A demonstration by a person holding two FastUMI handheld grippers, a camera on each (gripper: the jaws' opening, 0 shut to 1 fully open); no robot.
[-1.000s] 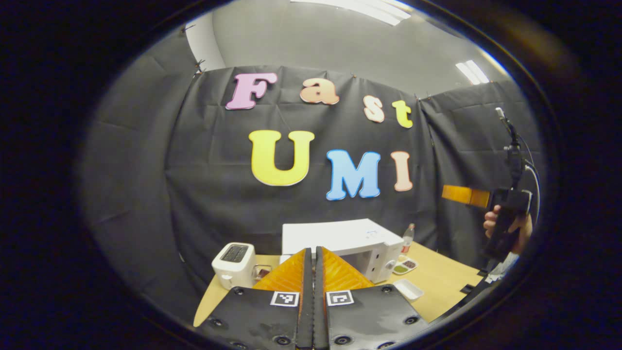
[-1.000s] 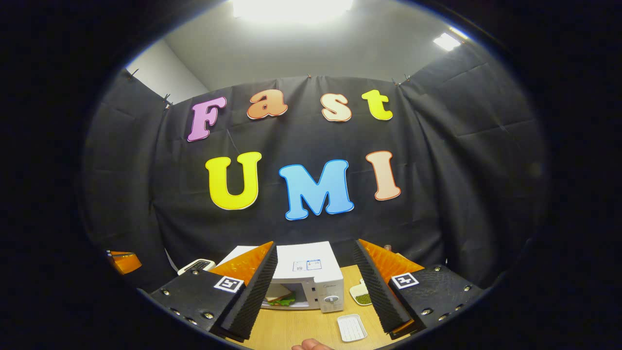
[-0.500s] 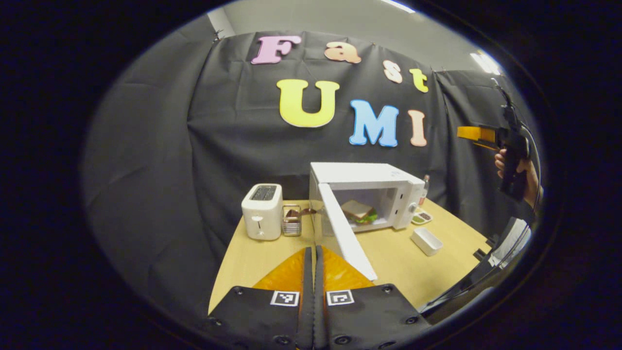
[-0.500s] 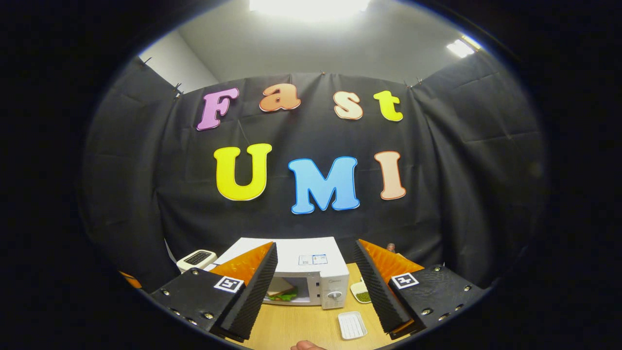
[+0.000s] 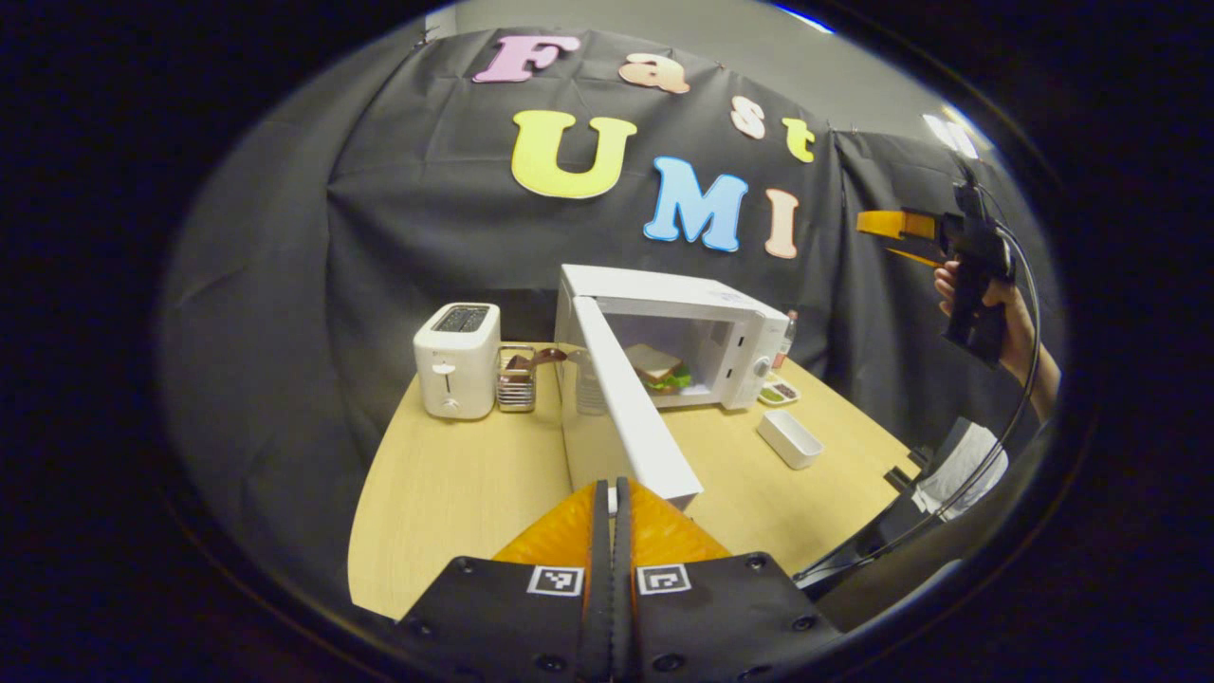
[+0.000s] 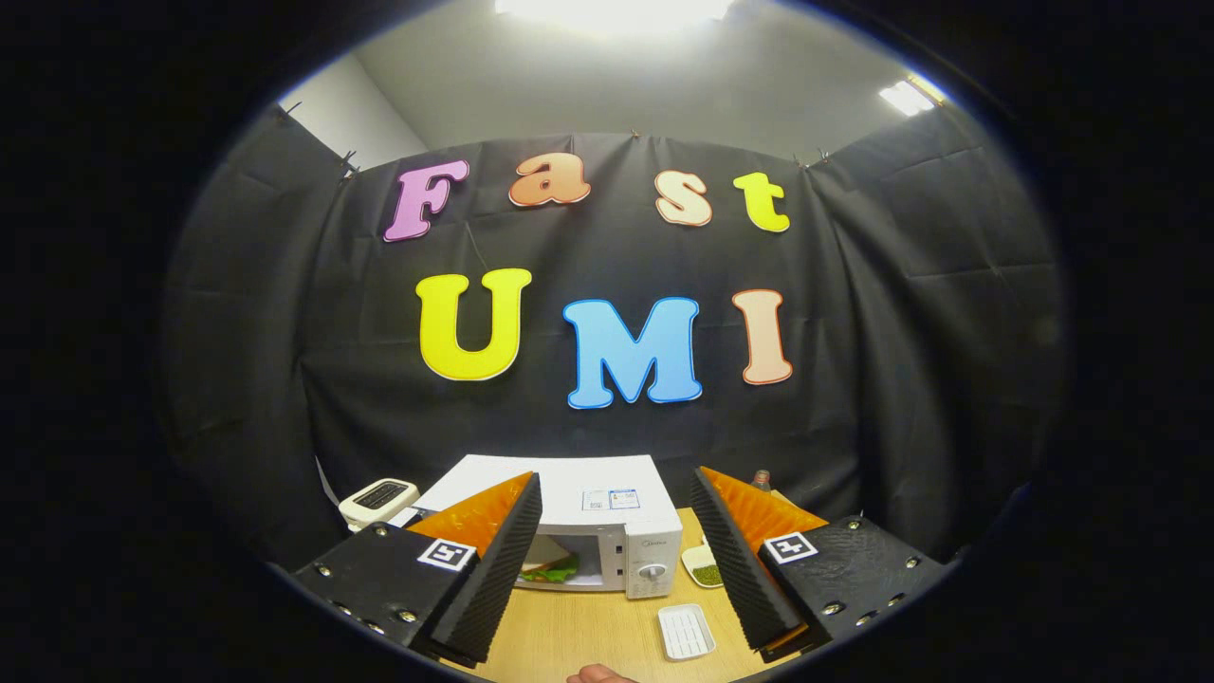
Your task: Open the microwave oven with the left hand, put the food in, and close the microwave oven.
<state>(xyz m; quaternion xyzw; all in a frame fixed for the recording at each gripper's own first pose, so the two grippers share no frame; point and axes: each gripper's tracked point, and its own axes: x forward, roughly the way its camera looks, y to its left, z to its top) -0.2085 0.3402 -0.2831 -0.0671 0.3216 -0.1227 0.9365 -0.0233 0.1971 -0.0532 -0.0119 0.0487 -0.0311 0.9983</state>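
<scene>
A white microwave [image 5: 721, 318] stands at the back of the wooden table [image 5: 455, 484] with its door [image 5: 626, 408] swung wide toward me. A sandwich [image 5: 658, 366] lies inside the cavity. My left gripper [image 5: 613, 503] is shut with nothing between its fingers, just in front of the door's free edge. In the right gripper view the microwave [image 6: 607, 503] sits below, the sandwich [image 6: 548, 566] showing in its opening. My right gripper [image 6: 616, 560] is open and empty, held high above the table. In the left gripper view the right gripper [image 5: 901, 228] is raised at the far right, held by a hand [image 5: 948, 285].
A white toaster [image 5: 457, 360] and a small wire rack [image 5: 517, 379] stand left of the microwave. A white rectangular dish [image 5: 789, 438] lies on the table to its right, with a divided sauce dish [image 5: 778, 391] and a bottle [image 5: 785, 337] behind.
The left gripper view has tilted down and drawn closer to the table, so the open door now reaches almost to my left fingertips. The right gripper has barely moved.
</scene>
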